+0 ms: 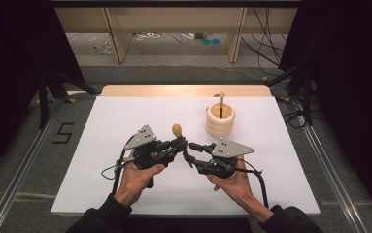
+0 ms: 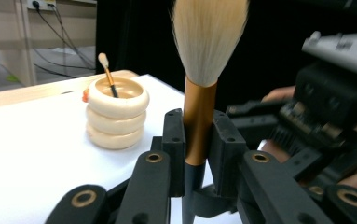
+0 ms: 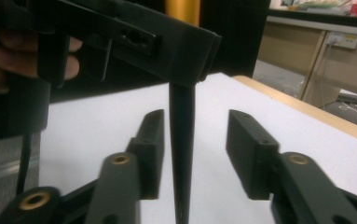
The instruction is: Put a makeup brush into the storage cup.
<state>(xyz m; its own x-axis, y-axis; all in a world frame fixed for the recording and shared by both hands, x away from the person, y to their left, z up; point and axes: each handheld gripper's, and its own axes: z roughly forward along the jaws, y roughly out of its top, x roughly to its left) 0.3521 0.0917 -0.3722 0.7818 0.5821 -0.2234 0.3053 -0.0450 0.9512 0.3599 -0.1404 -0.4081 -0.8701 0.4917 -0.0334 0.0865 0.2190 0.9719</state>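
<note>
The person stands at the near edge of the white surface (image 1: 125,194) with both hands brought close together over its middle. The left hand-held gripper (image 1: 177,144) is clamped on a large brush (image 2: 199,93), its jaws pressed against the copper-coloured ferrule so that the brush stands upright, the pale bushy bristles fanning out above and the dark tapered handle hanging down below the jaws. In the high view the brush head shows as a small tan knob just above that gripper. The right hand-held gripper (image 3: 195,154) faces it from the other side with its jaws spread wide; the dark handle (image 3: 181,154) hangs in the gap between them, closer to one jaw, and I cannot tell whether it touches that pad. Well back and to the right on the surface sits a cream-coloured ribbed holder (image 1: 220,120), shaped like stacked rings, with a thin brush (image 2: 108,74) leaning inside it, its small pale tip poking above the rim.
</note>
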